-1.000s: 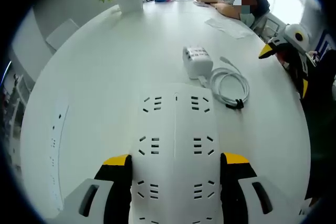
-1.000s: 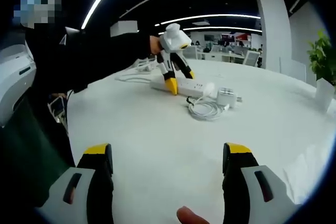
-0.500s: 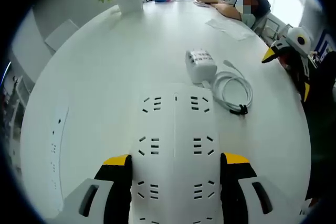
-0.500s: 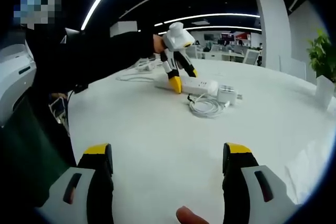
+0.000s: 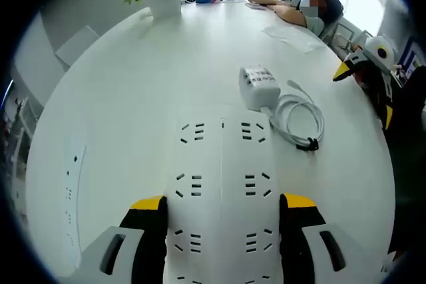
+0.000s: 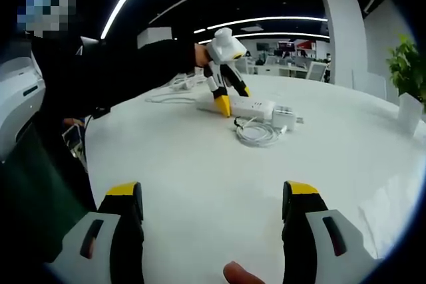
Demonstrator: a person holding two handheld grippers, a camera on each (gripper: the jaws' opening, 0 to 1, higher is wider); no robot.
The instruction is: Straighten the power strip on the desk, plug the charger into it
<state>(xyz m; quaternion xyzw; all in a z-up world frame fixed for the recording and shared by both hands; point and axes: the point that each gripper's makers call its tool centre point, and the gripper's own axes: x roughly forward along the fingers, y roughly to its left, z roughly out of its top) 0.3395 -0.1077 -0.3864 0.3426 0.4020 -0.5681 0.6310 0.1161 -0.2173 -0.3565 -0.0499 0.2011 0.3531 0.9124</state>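
1. While the left gripper clamps the white power strip between its yellow-tipped jaws, the strip lies flat on the white desk.
2. Just beyond the strip's far end sit the charger and its coiled cable.
3. Away from both, the right gripper hangs spread and empty above the desk.

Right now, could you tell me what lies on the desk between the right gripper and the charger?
Nothing: in the right gripper view, bare white desk stretches from the right gripper to the coiled cable, with the charger just beyond it.
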